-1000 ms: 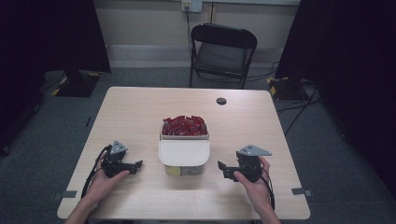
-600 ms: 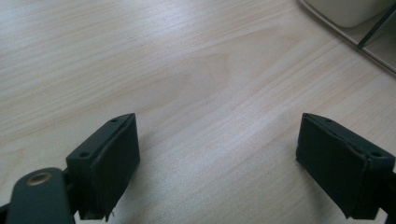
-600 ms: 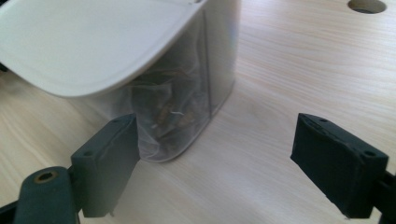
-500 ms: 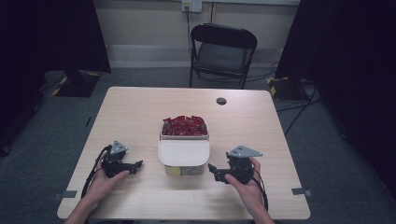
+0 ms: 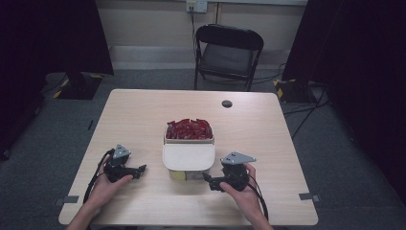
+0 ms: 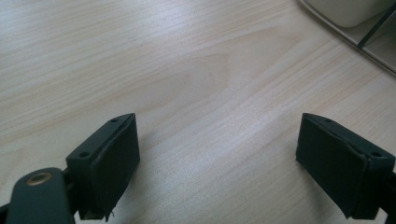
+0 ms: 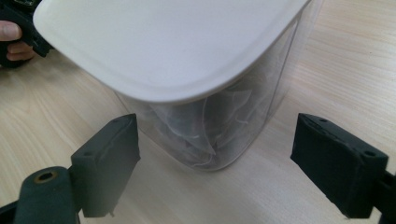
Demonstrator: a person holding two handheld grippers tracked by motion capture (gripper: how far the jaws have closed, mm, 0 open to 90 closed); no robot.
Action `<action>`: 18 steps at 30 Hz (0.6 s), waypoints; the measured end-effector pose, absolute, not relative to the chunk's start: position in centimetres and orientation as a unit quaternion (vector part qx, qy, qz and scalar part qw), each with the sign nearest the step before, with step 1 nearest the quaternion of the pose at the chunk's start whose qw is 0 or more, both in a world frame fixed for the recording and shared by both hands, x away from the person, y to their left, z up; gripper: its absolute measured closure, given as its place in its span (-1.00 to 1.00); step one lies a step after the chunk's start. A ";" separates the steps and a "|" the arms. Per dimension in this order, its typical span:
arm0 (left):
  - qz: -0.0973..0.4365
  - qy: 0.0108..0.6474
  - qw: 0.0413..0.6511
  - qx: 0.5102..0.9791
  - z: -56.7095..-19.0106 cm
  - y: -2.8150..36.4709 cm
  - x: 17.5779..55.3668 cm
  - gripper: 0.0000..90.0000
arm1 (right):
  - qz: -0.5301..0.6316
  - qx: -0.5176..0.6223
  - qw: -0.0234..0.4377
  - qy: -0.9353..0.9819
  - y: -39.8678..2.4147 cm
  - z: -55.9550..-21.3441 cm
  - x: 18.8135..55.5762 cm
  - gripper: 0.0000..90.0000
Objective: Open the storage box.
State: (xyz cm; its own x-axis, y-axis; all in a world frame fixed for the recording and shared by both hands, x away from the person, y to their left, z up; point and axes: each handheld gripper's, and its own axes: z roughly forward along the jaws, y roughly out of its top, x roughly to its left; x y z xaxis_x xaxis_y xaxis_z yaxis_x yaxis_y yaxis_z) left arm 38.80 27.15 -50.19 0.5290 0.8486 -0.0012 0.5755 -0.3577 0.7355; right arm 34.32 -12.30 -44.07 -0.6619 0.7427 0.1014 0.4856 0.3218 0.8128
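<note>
The lidded clear container (image 5: 188,163) stands near the middle of the wooden table (image 5: 143,115), its near face turned toward the person, with an open box of red packets (image 5: 189,129) touching it on the far side. The right gripper (image 5: 208,179) sits just beside its near right corner, jaws spread wide and holding nothing; in the right gripper view the container (image 7: 219,126) stands ahead of the two black pads and between their lines, not yet touched. The left gripper (image 5: 142,168) rests on the table near the container's left side, also gaping and empty, with bare wood between its jaws in the left gripper view.

The container looks like thin, see-through plastic with rounded corners, and pale sachets or tea bags show through its wall, so it is likely light and easy to tip or slide on the smooth tabletop. The walls probably flex under a hard squeeze and may be slick. The white lid (image 7: 163,46) overhangs the body and appears stiffer. A firm hold seems best low on the body, across a rounded corner or two opposite faces, while the lid's projecting rim offers an edge for the other claw to pinch and lift.
</note>
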 end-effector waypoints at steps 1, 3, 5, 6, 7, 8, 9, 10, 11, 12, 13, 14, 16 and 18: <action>0.194 0.445 0.351 0.801 -50.2 27.2 38.8 -0.71 | 0.437 0.386 0.147 0.799 -12.2 -44.1 34.5 -0.68; 0.194 0.445 0.351 0.801 -50.2 27.2 38.8 -0.71 | 0.436 0.386 0.148 0.799 -12.1 -44.1 34.8 -0.68; 0.194 0.445 0.351 0.801 -50.2 27.2 38.8 -0.71 | 0.435 0.386 0.149 0.800 -11.9 -44.1 35.0 -0.68; 0.194 0.445 0.351 0.801 -50.2 27.2 38.8 -0.71 | 0.434 0.386 0.149 0.800 -11.8 -44.1 35.1 -0.68; 0.194 0.445 0.351 0.801 -50.2 27.2 38.8 -0.71 | 0.434 0.385 0.150 0.801 -11.7 -44.1 35.2 -0.69; 0.194 0.445 0.352 0.800 -50.2 27.1 38.8 -0.71 | 0.435 0.384 0.147 0.801 -11.7 -44.1 35.3 -0.69; 0.194 0.445 0.351 0.801 -50.2 27.2 38.8 -0.71 | 0.436 0.383 0.147 0.801 -11.6 -44.1 35.3 -0.70; 0.194 0.445 0.351 0.801 -50.2 27.2 38.8 -0.71 | 0.436 0.381 0.147 0.802 -11.6 -44.1 35.3 -0.70; 0.194 0.445 0.351 0.801 -50.2 27.2 38.8 -0.71 | 0.437 0.380 0.146 0.802 -11.5 -44.0 35.3 -0.70; 0.194 0.445 0.351 0.801 -50.2 27.1 38.8 -0.71 | 0.439 0.380 0.146 0.801 -11.6 -44.0 35.3 -0.72; 0.194 0.445 0.352 0.800 -50.2 27.1 38.8 -0.71 | 0.440 0.380 0.146 0.800 -11.6 -43.9 35.3 -0.72; 0.194 0.445 0.352 0.800 -50.2 27.1 38.8 -0.71 | 0.440 0.380 0.147 0.800 -11.7 -43.8 35.3 -0.72; 0.194 0.445 0.351 0.801 -50.2 27.1 38.8 -0.71 | 0.443 0.379 0.149 0.798 -11.8 -43.6 35.3 -0.73; 0.194 0.445 0.352 0.800 -50.2 27.1 38.8 -0.71 | 0.444 0.380 0.150 0.798 -11.9 -43.5 35.3 -0.73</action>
State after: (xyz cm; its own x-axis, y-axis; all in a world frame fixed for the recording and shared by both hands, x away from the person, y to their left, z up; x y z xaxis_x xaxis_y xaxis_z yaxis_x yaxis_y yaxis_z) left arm 38.79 27.14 -50.20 0.5280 0.8493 -0.0023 0.5757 -0.3559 0.7362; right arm 35.29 -11.87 -43.52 -0.6664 0.7392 0.0980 0.4728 0.3173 0.8221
